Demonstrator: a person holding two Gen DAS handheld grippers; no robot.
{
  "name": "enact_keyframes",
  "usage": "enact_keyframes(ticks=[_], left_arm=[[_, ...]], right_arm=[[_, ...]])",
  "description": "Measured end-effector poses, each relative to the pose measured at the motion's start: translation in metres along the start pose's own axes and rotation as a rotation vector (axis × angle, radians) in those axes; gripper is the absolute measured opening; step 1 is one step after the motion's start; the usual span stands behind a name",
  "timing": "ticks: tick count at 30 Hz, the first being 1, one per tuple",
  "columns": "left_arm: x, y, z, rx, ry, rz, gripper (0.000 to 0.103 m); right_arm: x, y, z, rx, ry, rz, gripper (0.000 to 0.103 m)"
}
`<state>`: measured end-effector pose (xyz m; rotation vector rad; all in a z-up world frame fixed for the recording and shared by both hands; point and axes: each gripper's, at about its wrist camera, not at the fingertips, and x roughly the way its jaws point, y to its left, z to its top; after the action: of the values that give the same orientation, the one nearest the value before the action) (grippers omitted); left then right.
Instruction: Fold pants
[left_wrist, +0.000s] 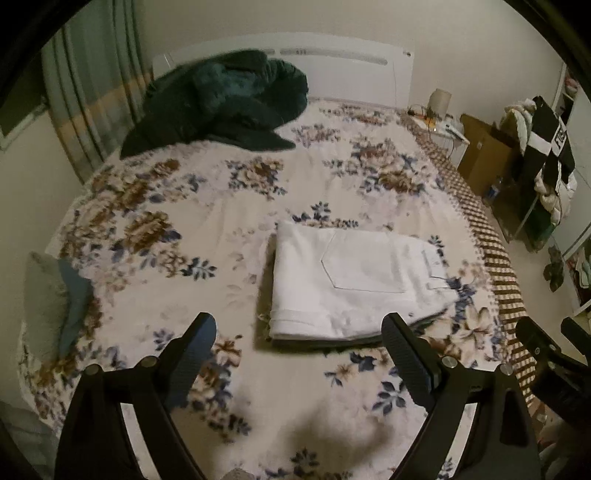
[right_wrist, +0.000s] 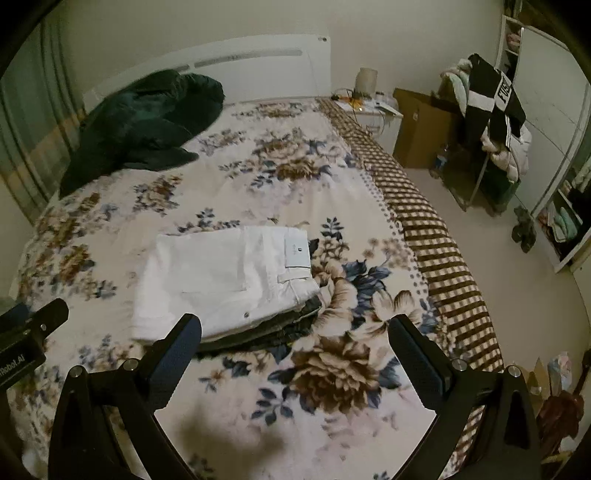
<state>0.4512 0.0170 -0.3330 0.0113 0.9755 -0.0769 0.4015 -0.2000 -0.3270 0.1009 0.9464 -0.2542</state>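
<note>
Both tongs hang wide apart above the bed with nothing between their jaws: the left tongs near the folded pants' near edge, the right tongs just right of them. The bed, under a flowered blanket, carries a dark green blanket heaped at its far left. The white pants lie folded, pocket up, atop darker folded clothes.

The left gripper hung tilted downward with its jaws spread wide and nothing between them. The right gripper was angled down likewise, its jaws wide apart and empty, the two grippers side by side
</note>
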Motion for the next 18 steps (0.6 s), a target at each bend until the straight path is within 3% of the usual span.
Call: enact_keyframes(ticks=[12,18], left_arm=[[-0.182,-0.022,-0.043,0.0,-0.13,0.03,0.092],[-0.254,-0.027,-0.064,-0.03,-0.172,0.037,0.092]], right_arm=[[-0.218,-0.031,-0.031,-0.046,-0.169,0.062,0.103],[-0.321,-0.048,-0.054,-0.072,-0.238,0.091,0.103]])
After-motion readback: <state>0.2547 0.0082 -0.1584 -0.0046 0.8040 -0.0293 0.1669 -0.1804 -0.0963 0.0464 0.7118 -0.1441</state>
